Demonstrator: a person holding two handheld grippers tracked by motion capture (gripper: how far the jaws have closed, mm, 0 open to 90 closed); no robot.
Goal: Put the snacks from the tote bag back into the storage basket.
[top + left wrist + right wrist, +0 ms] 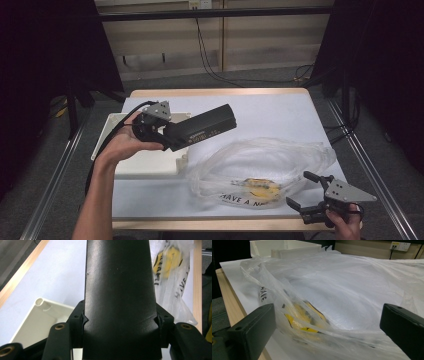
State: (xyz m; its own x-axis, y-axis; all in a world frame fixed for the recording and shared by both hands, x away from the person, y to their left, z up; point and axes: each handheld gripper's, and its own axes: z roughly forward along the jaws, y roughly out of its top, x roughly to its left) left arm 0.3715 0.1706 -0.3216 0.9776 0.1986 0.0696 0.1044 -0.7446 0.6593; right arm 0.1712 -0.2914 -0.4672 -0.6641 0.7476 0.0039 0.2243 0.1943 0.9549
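My left gripper [167, 135] is held up over the table's left side, shut on one end of a long black box [202, 127]. In the left gripper view the box [120, 290] fills the space between the fingers [77, 317] and points toward the bag [172, 272]. A clear plastic bag [260, 165] with yellow print and black lettering lies crumpled at the front right. My right gripper [299, 189] stands open at the bag's near right edge. In the right gripper view the bag [337, 285] bulges between the wide-open jaws of that gripper [328, 315], which hold nothing.
A white plastic tray [145, 162] sits at the table's left, under the raised box; its corner [37, 320] and far wall [284, 247] show in the gripper views. A white sheet [280, 115] covers the wooden table [215, 92]. Metal rails run along both sides.
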